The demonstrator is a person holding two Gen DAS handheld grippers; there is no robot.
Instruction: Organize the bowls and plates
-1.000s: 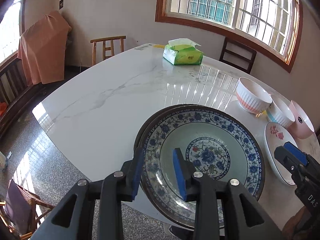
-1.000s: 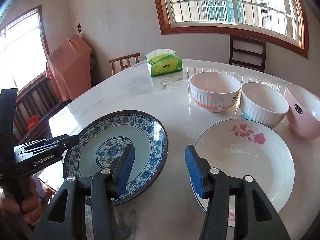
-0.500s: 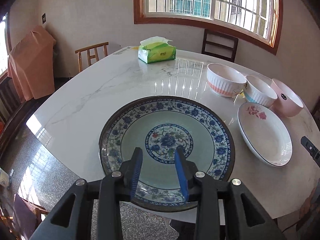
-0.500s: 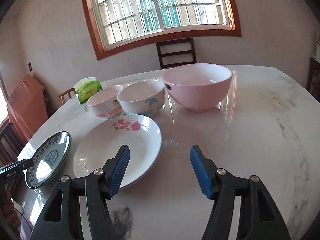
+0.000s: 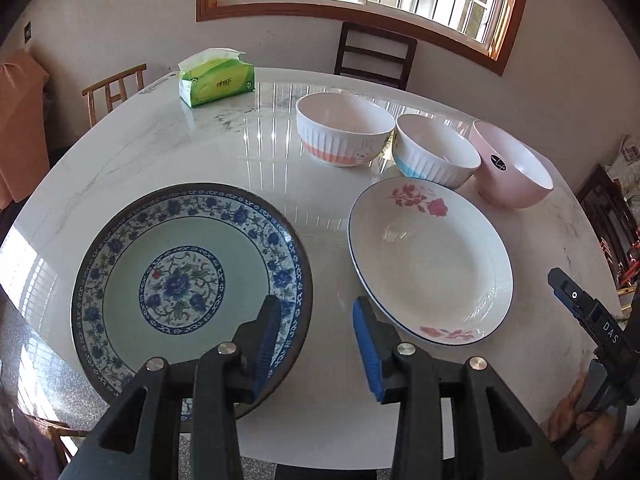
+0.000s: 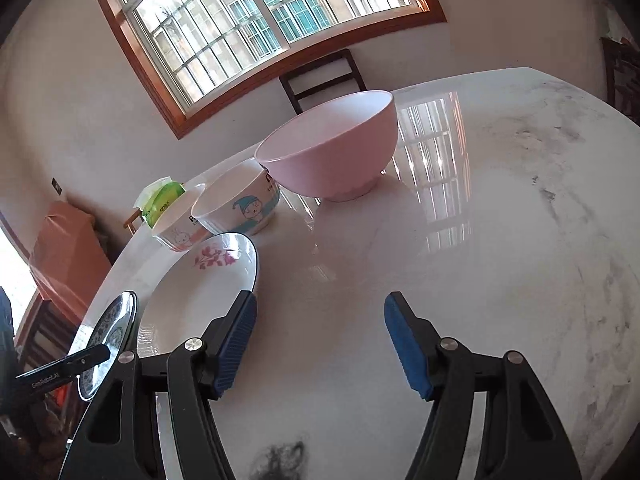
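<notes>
A blue-patterned plate (image 5: 188, 276) lies at the table's near left edge. A white plate with pink roses (image 5: 428, 256) lies to its right. Behind them stand a white bowl with a rabbit (image 5: 344, 130), a white bowl with a blue base (image 5: 436, 152) and a pink bowl (image 5: 512, 166). My left gripper (image 5: 316, 340) is open and empty, its left finger over the blue plate's right rim, above the gap between the plates. My right gripper (image 6: 318, 342) is open and empty over bare table, right of the white plate (image 6: 196, 288) and in front of the pink bowl (image 6: 332, 152).
A green tissue pack (image 5: 216, 80) sits at the back of the round marble table (image 5: 200, 140). Wooden chairs (image 5: 376, 58) stand around the table. The right gripper also shows at the right edge of the left wrist view (image 5: 592, 320). A dark smudge (image 6: 280, 460) marks the table near the right gripper.
My left gripper opened, released the blue plate and shifted right toward the gap between the plates. My right gripper swung right, away from the white plate, toward bare table before the pink bowl.
</notes>
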